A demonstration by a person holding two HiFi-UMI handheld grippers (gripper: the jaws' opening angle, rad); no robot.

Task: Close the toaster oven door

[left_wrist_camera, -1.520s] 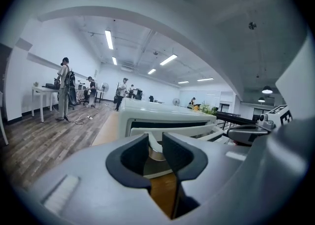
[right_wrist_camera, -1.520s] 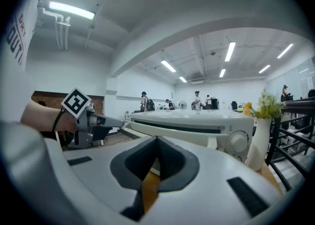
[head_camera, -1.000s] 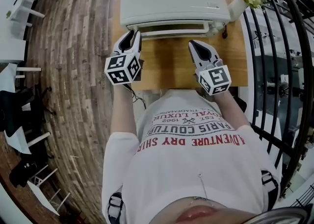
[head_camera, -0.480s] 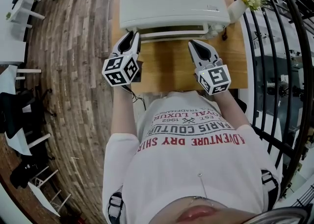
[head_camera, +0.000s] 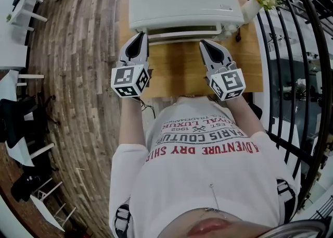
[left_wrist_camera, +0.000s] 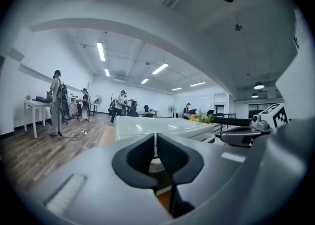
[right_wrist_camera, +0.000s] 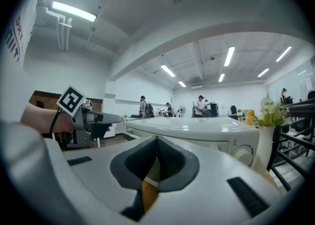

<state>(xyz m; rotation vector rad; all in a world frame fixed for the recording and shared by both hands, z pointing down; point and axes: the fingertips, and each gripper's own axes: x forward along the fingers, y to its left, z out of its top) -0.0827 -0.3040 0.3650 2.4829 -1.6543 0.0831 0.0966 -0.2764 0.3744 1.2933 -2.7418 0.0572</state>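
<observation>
Since the toaster oven door (head_camera: pixel 182 28) looks rigid, hinged and light, its front bar (head_camera: pixel 182 35) is best pushed tbh; left hand-held gripper (head_camera: pixel 140 35), jaws just closed, and right hand-held gripper (head_camera: pixel 204 43) are both pinched together, empty.

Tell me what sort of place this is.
Likely an open-plan office or lab, not a kitchen: ceiling strip lights, people standing by white desks, wood-plank floor, toaster oven on a lone wooden table.

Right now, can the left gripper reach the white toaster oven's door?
Probably yes. The left gripper sits just before the white toaster oven door's left end, only wooden table between. Its jaws have just been closing, empty.
</observation>
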